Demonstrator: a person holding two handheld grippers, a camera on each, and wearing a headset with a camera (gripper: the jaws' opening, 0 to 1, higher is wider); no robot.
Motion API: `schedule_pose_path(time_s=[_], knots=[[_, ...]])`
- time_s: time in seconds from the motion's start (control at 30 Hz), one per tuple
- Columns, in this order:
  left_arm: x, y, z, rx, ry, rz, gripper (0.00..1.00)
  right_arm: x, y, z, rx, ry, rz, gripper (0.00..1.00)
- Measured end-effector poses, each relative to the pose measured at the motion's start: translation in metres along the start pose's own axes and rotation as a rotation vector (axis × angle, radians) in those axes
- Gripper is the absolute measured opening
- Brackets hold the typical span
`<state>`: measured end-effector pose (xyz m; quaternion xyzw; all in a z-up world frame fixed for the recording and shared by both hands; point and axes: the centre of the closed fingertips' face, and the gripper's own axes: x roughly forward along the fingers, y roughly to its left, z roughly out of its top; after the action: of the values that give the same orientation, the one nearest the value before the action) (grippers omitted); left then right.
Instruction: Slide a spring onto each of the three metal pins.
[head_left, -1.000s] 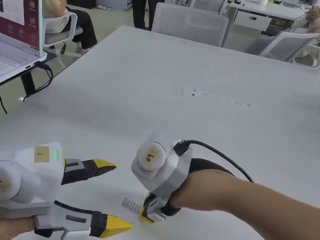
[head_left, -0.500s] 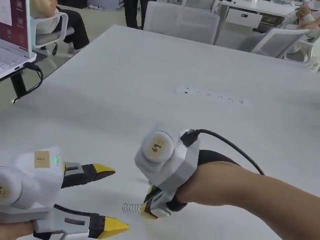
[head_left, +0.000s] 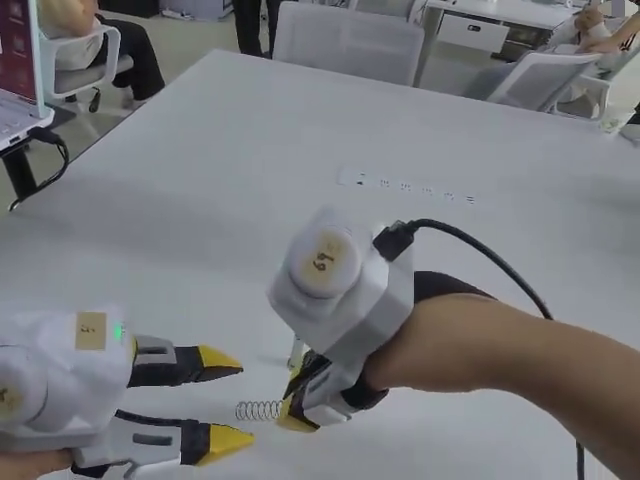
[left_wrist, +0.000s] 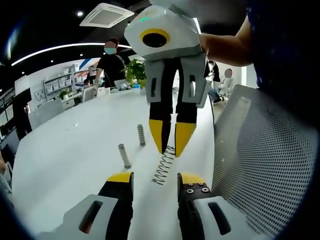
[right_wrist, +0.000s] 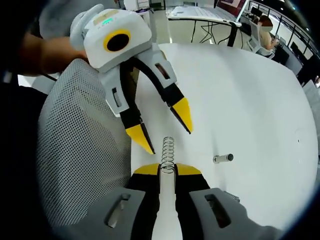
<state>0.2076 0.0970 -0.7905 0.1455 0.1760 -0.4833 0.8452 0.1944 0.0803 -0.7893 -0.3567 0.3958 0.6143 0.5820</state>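
I am watching the right gripper (head_left: 298, 412) pinching one end of a coil spring (head_left: 258, 410) between its yellow-tipped jaws, which are closed on it low over the white table (head_left: 300, 150). The spring is sticking out sideways from those tips toward the left gripper (head_left: 230, 400), whose jaws are standing spread apart with nothing between them, just beside the spring's free end. In the left gripper view the spring is hanging at a slant from the right gripper's tips down toward the gap between my left jaws; I cannot tell whether its free end is touching them. Beside it a plain metal pin (left_wrist: 123, 156) is standing upright on the table. A little further back a second upright post (left_wrist: 141, 135) is looking ribbed, and I cannot tell whether a spring is already sitting on it. In the right gripper view a metal pin (right_wrist: 222, 158) is showing off to one side of the held spring, apart from it.
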Motion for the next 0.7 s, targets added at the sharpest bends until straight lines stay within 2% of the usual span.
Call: schedule_pose_path(time_s=[0.13,0.23,0.4,0.7], knots=[[0.001,-0.004,-0.001,0.015,0.004,-0.028,0.13,-0.004,0.003,0.005,-0.012,-0.006,0.007,0.08],[0.001,-0.006,-0.001,0.021,0.005,-0.038,0.05,-0.005,0.004,0.007,-0.019,-0.006,0.009,0.08],[0.0,-0.006,0.0,0.015,0.0,-0.041,0.04,-0.009,0.004,0.009,-0.022,-0.018,0.004,0.08],[-0.003,-0.004,0.01,-0.03,-0.043,-0.032,0.03,-0.02,-0.004,0.017,-0.03,-0.095,-0.033,0.09]])
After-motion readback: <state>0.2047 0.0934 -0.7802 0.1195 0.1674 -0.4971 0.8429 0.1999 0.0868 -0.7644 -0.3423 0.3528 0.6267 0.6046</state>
